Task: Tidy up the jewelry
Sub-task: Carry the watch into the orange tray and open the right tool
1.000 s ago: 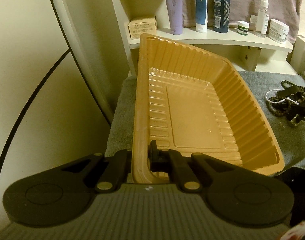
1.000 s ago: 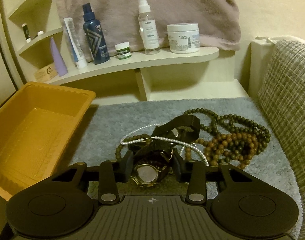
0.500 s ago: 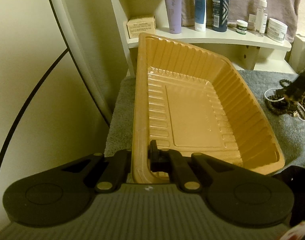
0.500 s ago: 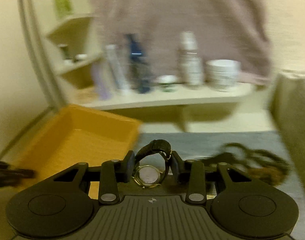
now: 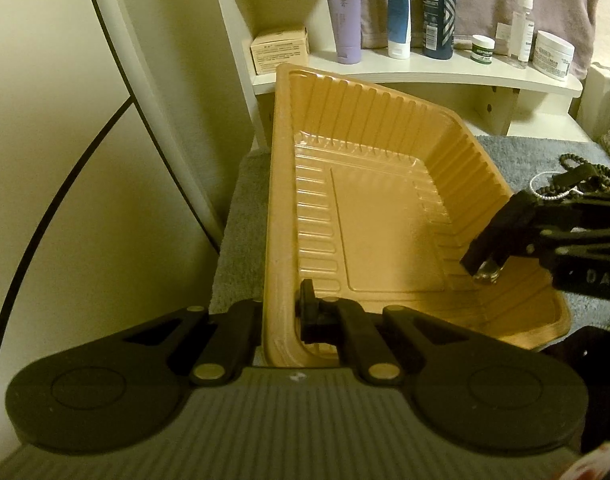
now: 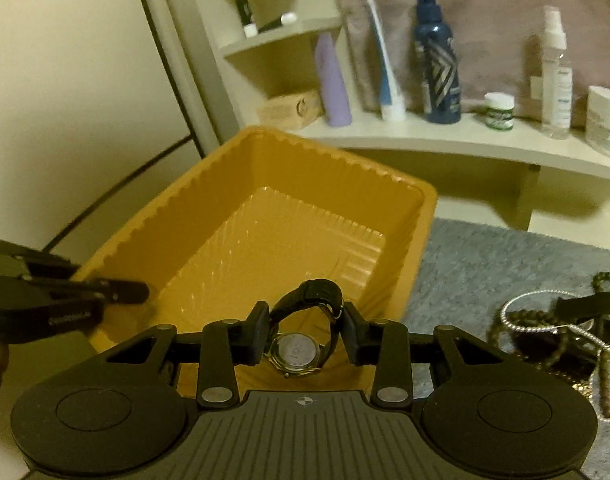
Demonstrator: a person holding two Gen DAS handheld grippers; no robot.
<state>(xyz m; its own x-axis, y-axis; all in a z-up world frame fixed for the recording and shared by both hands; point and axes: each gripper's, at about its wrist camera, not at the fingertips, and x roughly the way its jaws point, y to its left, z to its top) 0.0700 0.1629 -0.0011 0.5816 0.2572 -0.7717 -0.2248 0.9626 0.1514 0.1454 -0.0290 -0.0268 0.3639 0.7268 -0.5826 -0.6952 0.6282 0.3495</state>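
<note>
Where grippers meet: one tray (image 5: 385, 168), one watch (image 6: 299, 354)

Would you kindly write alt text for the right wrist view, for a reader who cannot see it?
The right gripper holds a black-strapped wristwatch over the near edge of an empty, ribbed orange plastic tray, whose left wall the left gripper pinches. Bead necklaces and a pearl strand lie on the grey mat, with a shelf of toiletries behind.

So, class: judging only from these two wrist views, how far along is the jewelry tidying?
Done: nothing lies in the orange tray yet; the left gripper is shut on its near wall. In hand: the right gripper holds the wristwatch over the tray's near edge. Left: the pearl strand and bead necklaces lie on the grey mat.
</note>
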